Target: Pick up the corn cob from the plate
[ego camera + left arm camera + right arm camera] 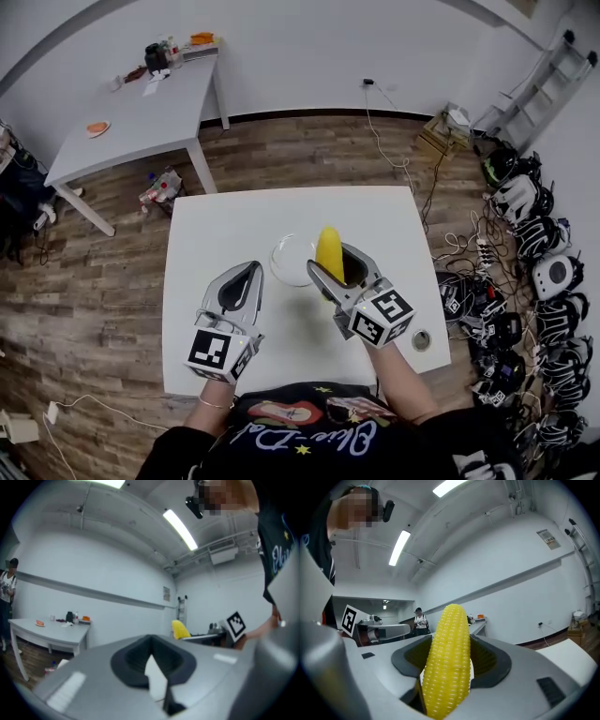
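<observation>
Landmark: clear round plate (282,255), sitting near the middle of the white table (216,220).
Corn cob (329,250): yellow, standing between the jaws of the right gripper (336,263), and in the head view overlapping the plate's right rim. I cannot tell whether its lower end is touching the plate.
Right gripper: just right of the plate, jaws clamping on the cob from both sides. In its own view the kernelled length is rising out past the dark pads (490,660), tip pointing up and away.
Left gripper (246,278): hovering just left of the plate, apart from it. Its jaws are meeting at the tips – nothing is sitting between them.
Person's hands: gripping both tools at the table edge nearest the camera.
Second table (141,122): standing well beyond the plate, toward the far wall, carrying small items too small to identify.
Cables and helmets (525,244): lying on the wood floor well to the right of the plate.
</observation>
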A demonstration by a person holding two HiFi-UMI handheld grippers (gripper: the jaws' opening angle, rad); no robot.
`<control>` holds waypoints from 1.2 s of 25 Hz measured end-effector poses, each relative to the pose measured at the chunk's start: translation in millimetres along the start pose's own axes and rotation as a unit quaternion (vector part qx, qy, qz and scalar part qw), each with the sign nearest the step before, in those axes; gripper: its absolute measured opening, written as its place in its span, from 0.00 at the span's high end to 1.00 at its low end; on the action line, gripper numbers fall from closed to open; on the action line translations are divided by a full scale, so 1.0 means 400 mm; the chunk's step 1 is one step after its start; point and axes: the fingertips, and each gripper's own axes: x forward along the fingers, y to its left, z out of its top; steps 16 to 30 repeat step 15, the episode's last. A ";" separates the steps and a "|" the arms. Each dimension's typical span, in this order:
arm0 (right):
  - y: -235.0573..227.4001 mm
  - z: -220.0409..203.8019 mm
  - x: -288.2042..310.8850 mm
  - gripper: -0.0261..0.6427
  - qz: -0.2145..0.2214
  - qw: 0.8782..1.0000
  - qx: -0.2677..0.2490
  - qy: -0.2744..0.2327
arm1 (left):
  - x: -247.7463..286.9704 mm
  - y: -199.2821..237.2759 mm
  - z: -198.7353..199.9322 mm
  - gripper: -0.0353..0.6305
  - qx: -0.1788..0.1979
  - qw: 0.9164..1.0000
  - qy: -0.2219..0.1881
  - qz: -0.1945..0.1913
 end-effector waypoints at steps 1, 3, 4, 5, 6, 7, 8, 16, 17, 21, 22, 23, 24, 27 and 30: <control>0.005 0.002 -0.001 0.57 0.005 1.000 -0.011 -0.003 | 0.000 0.000 0.000 0.95 -0.001 1.000 0.000 0.000; 0.010 0.004 0.000 0.57 0.009 1.000 -0.020 -0.005 | -0.002 0.003 0.002 0.95 -0.003 1.000 -0.001 0.002; 0.009 0.003 0.001 0.57 0.008 1.000 -0.016 -0.004 | -0.003 0.005 0.002 0.95 -0.003 1.000 0.000 0.004; 0.007 0.001 0.003 0.57 0.006 1.000 -0.013 -0.003 | -0.005 0.007 0.001 0.95 -0.003 1.000 0.001 0.005; 0.005 -0.002 0.005 0.57 0.004 1.000 -0.009 -0.001 | -0.006 0.010 0.000 0.95 -0.003 1.000 0.004 0.007; 0.003 -0.006 0.009 0.57 0.002 1.000 -0.006 0.002 | -0.008 0.012 -0.002 0.95 -0.004 1.000 0.006 0.007; 0.001 -0.010 0.012 0.57 -0.001 1.000 -0.004 0.005 | -0.010 0.015 -0.003 0.95 -0.005 1.000 0.007 0.007; 0.017 -0.016 0.031 0.57 0.018 0.999 -0.025 0.014 | -0.018 0.027 -0.013 0.95 0.009 1.000 0.020 0.009; 0.017 -0.016 0.031 0.57 0.018 0.999 -0.025 0.014 | -0.018 0.027 -0.013 0.95 0.009 1.000 0.020 0.009; 0.017 -0.016 0.031 0.57 0.018 0.999 -0.025 0.014 | -0.018 0.027 -0.013 0.95 0.009 1.000 0.020 0.009; 0.017 -0.016 0.031 0.57 0.018 0.999 -0.025 0.014 | -0.018 0.027 -0.013 0.95 0.009 1.000 0.020 0.009; 0.017 -0.016 0.031 0.57 0.018 0.999 -0.025 0.014 | -0.018 0.027 -0.013 0.95 0.009 1.000 0.020 0.009; 0.017 -0.016 0.031 0.57 0.018 0.999 -0.025 0.014 | -0.018 0.027 -0.013 0.95 0.009 1.000 0.020 0.009; 0.017 -0.016 0.031 0.57 0.018 0.999 -0.025 0.014 | -0.018 0.027 -0.013 0.95 0.009 1.000 0.020 0.009; 0.017 -0.016 0.031 0.57 0.018 0.999 -0.025 0.014 | -0.018 0.027 -0.013 0.95 0.009 1.000 0.020 0.009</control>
